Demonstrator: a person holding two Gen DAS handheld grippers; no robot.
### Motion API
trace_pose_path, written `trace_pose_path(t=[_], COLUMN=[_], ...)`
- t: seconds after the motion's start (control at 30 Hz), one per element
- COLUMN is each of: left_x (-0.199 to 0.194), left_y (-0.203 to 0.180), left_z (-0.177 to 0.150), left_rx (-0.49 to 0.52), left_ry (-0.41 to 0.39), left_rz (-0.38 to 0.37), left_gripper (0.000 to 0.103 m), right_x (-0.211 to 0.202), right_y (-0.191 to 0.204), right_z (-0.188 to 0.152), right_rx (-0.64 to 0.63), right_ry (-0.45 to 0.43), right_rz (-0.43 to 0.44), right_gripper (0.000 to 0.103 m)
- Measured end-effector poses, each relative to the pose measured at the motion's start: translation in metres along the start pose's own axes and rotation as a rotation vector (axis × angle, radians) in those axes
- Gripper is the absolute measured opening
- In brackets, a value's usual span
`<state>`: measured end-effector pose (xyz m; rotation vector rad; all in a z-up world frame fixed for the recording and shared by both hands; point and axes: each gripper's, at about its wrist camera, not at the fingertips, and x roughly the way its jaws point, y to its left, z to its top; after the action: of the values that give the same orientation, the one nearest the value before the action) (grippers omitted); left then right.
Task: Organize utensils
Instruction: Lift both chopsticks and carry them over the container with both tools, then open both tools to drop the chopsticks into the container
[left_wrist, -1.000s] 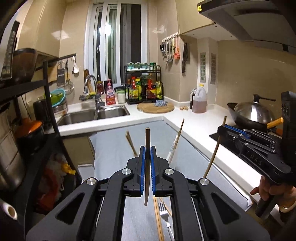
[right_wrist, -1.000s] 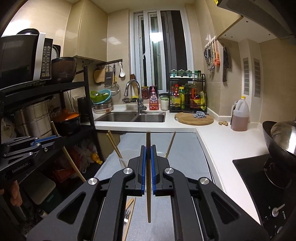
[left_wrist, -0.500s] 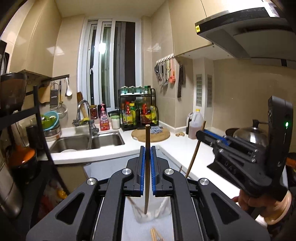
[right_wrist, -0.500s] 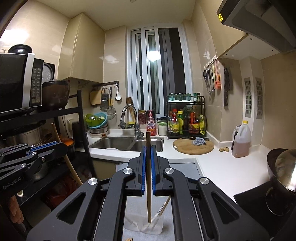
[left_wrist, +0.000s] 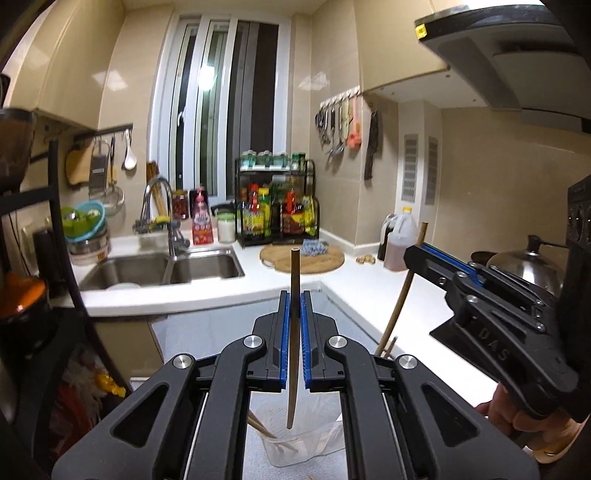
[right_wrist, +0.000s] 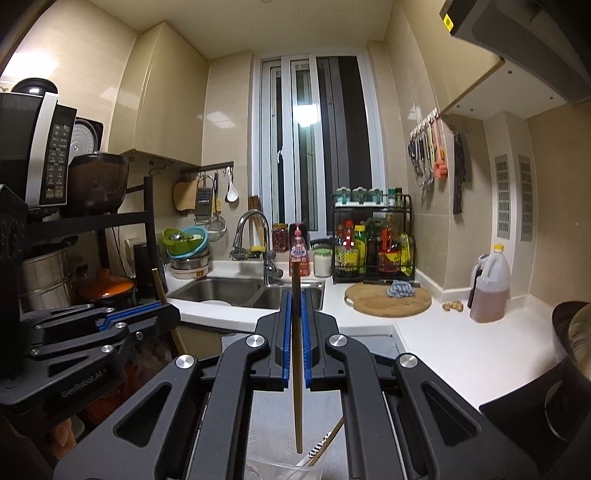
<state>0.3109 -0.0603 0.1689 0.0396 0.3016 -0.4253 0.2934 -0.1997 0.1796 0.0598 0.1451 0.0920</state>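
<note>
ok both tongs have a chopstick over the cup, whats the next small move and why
Probably lower the left tongs a little, then open. Their chopstick hangs upright with its tip just above the clear cup, which already holds others. The right tongs grip a chopstick above the same cup and can follow.

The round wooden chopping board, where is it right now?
The round wooden chopping board lies on the white counter right of the steel sink, before the black bottle rack.

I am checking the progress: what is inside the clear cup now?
The clear cup holds a few chopsticks leaning inside. Its base is out of frame, partly covered by the left gripper.
</note>
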Motion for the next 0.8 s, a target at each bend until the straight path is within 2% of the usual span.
trace_pose_path(t=[0.3,0.33,0.37,0.4,0.43,0.47,0.5,0.6,0.8], left_x=[0.023,0.023,0.022,0.019,0.013,0.003,-0.004,-0.019,-0.056], left_y=[0.012,0.013,0.014,0.015,0.017,0.02,0.023,0.026,0.024], left_z=[-0.021,-0.022,-0.023,-0.024,-0.024,-0.025,-0.025,-0.03,-0.063], left_rx=[-0.027,-0.032,-0.037,-0.041,-0.057,-0.081,-0.099,-0.108,-0.085], left_ry=[0.064,0.07,0.073,0.072,0.051,0.01,-0.01,0.017,0.06], left_rz=[0.017,0.028,0.047,0.071,0.121,0.163,0.175,0.18,0.251], left_gripper=[0.006,0.012,0.043,0.065,0.093,0.095,0.095,0.095,0.095], right_x=[0.023,0.023,0.024,0.023,0.02,0.015,0.01,-0.006,-0.05], right_y=[-0.006,-0.007,-0.007,-0.007,-0.007,-0.007,-0.006,-0.005,-0.003], right_z=[-0.029,-0.032,-0.033,-0.036,-0.038,-0.04,-0.041,-0.045,-0.062], right_rx=[0.027,0.029,0.029,0.028,0.029,0.026,0.021,0.009,0.039], right_ry=[0.079,0.086,0.09,0.095,0.093,0.083,0.074,0.065,0.074], right_rz=[-0.007,-0.01,-0.012,-0.012,-0.02,-0.035,-0.046,-0.055,-0.072], right_gripper=[0.007,0.012,0.018,0.04,0.059,0.062,0.063,0.071,0.081])
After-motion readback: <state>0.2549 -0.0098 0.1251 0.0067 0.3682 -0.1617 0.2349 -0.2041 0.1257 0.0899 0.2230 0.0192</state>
